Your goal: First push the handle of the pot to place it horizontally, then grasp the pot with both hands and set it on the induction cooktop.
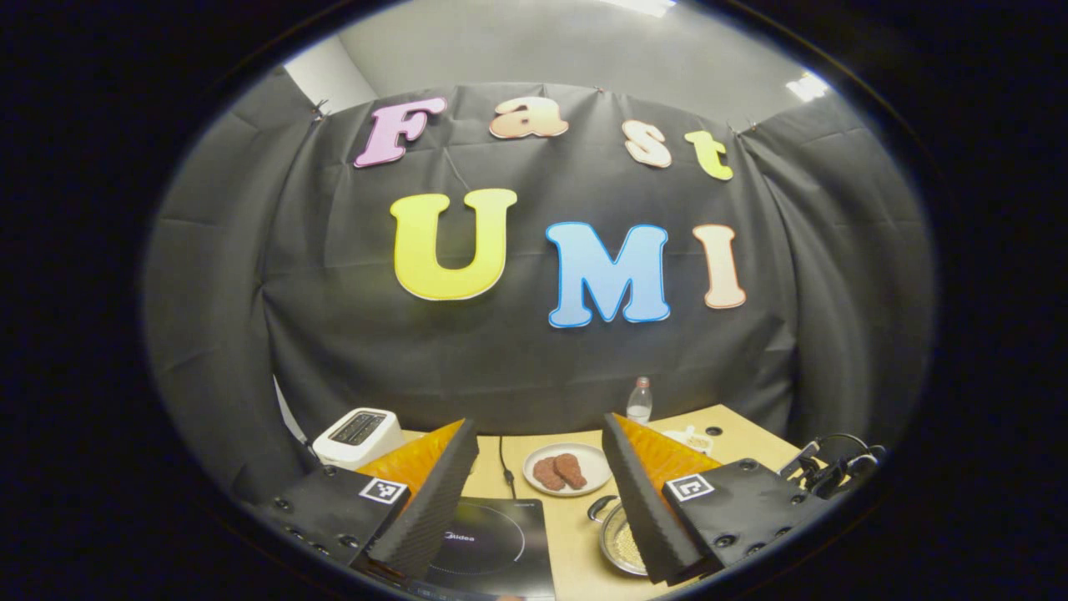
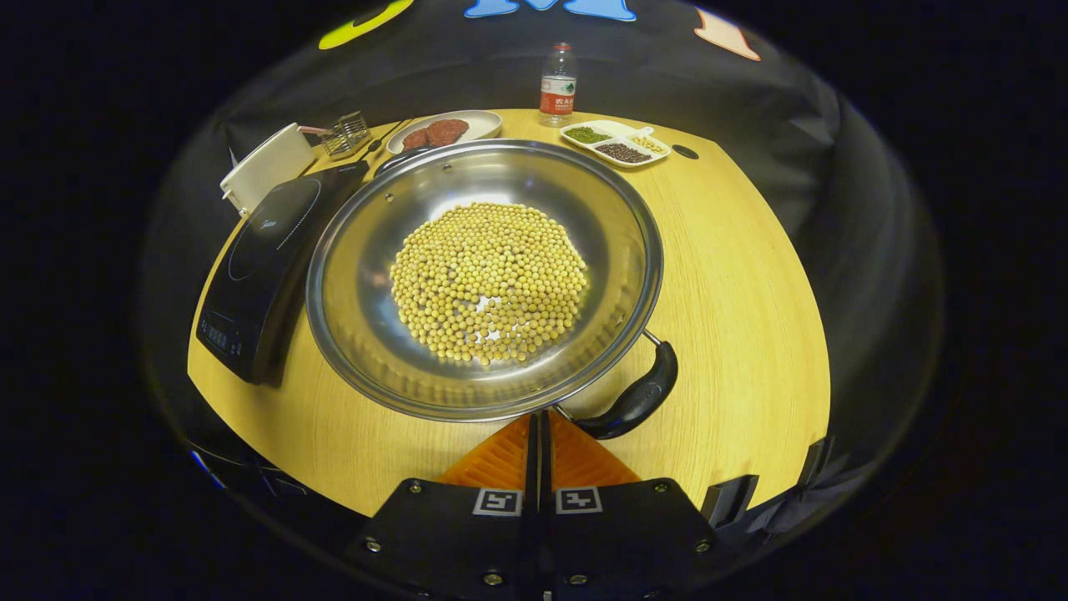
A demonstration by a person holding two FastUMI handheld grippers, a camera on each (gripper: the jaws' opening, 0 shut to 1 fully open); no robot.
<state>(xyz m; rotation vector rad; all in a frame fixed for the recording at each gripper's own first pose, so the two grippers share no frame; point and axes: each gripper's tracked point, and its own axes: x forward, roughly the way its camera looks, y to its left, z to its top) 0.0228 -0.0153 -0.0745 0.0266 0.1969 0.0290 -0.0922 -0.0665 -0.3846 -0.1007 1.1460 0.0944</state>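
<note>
Pot [image 2: 484,280] sits in front of us on the wooden table [image 2: 734,275], a wide steel pan with a heap of yellow beans [image 2: 491,282] in its middle. In the right gripper view its rim lies just beside the right edge of the black induction cooktop [image 2: 263,259], and we cannot tell whether the two touch. The pot rests on the table, not on the cooktop. Its black near handle [image 2: 634,399] curves along the rim on our lower right side.

Our right gripper [image 2: 538,426] has its two orange fingers pressed flat together, nothing between them. Their tips reach the near rim of the pot, just left of where the handle joins; whether they actually touch the metal we cannot tell.

Our left gripper [image 1: 541,455] hangs higher and is spread wide, its fingers well apart and holding nothing. Between them we see a plate of brown meat pieces [image 1: 567,469] on the far part of the table. Below, the cooktop [image 1: 492,542] lies under the left finger and the pot [image 1: 622,538] peeks out beside the right finger.

At the table's back stand a water bottle [image 2: 558,83], a divided dish of grains [image 2: 616,142] and a white toaster [image 1: 357,434].
</note>
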